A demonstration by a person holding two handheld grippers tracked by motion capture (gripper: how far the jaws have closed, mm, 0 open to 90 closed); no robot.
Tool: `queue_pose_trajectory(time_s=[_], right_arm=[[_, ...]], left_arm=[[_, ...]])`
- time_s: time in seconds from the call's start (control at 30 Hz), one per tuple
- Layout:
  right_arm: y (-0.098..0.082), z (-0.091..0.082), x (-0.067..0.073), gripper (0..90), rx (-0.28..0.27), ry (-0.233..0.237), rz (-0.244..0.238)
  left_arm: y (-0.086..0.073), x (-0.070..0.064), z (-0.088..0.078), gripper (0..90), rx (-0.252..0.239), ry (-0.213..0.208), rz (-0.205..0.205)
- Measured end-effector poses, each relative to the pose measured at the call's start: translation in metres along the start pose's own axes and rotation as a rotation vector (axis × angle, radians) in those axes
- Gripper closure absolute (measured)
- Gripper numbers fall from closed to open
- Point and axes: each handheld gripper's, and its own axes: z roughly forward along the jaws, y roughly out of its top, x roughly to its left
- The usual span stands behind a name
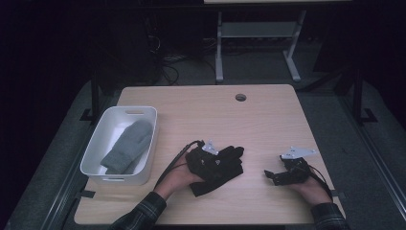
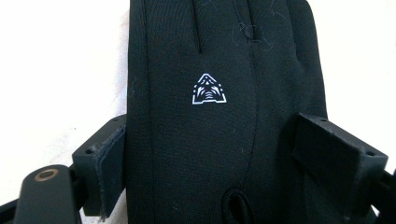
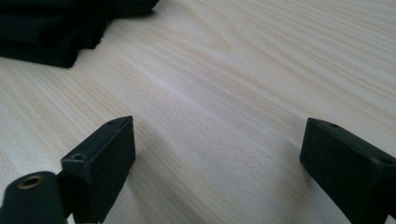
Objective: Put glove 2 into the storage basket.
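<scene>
Left gripper [image 1: 221, 160] rests over a black glove [image 1: 218, 173] on the near middle of a light wooden table [image 1: 268, 124], its jaws set apart on either side of the glove's back. Seen from the left gripper view [image 2: 209, 149], the glove [image 2: 205, 121] lies between the two black pads, the left pad [image 2: 105, 163] at or against the fabric's edge and the right pad [image 2: 327, 154] just at the other edge; whether they press the cloth cannot be told. A small white triangular logo [image 2: 208, 88] sits on the back of the glove, beyond the pads. The glove's long axis runs straight away from this gripper, fingers pointing ahead and the cuff toward the camera; in the high view it lies diagonally, fingers toward the far right. Right gripper [image 1: 274, 176] lies low on the table near the right front edge, held by the person's right hand [image 1: 311, 189], well apart from the glove; its jaws stand wide with bare wood between them in the right gripper view [image 3: 217, 154], holding nothing, and a corner of the dark glove [image 3: 51, 32] shows at upper left. A white plastic bin [image 1: 95, 148] at the table's left holds a grey mitten [image 1: 128, 146], lying lengthwise in it.
</scene>
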Motion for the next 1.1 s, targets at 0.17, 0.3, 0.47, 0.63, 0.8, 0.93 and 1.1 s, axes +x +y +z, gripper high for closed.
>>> queue_pose_trajectory(time_s=[0.17,0.3,0.47,0.63,0.8,0.93,1.1], right_arm=[[0.0,0.0,0.0,10.2,0.0,0.0,-0.001],[0.0,0.0,0.0,10.2,0.0,0.0,0.0],[0.0,0.0,0.0,10.3,0.0,0.0,0.0],[0.0,0.0,0.0,10.3,0.001,0.0,0.002],[0.0,0.0,0.0,10.3,0.001,-0.001,-0.001],[0.0,0.0,0.0,10.3,0.001,0.0,0.001],[0.001,0.001,0.0,10.3,0.003,0.002,-0.001]], left_arm=[[0.001,-0.002,-0.003,24.2,0.011,-0.015,0.028],[0.001,-0.005,-0.004,42.2,0.001,-0.066,0.039],[0.003,-0.006,-0.005,64.6,0.017,-0.119,0.006],[0.004,-0.005,-0.007,67.9,0.023,-0.132,-0.005],[0.007,-0.004,-0.013,68.2,0.017,-0.146,-0.02],[0.01,-0.005,-0.021,68.1,0.012,-0.14,-0.028],[0.014,-0.005,-0.035,67.9,0.002,-0.134,-0.036]])
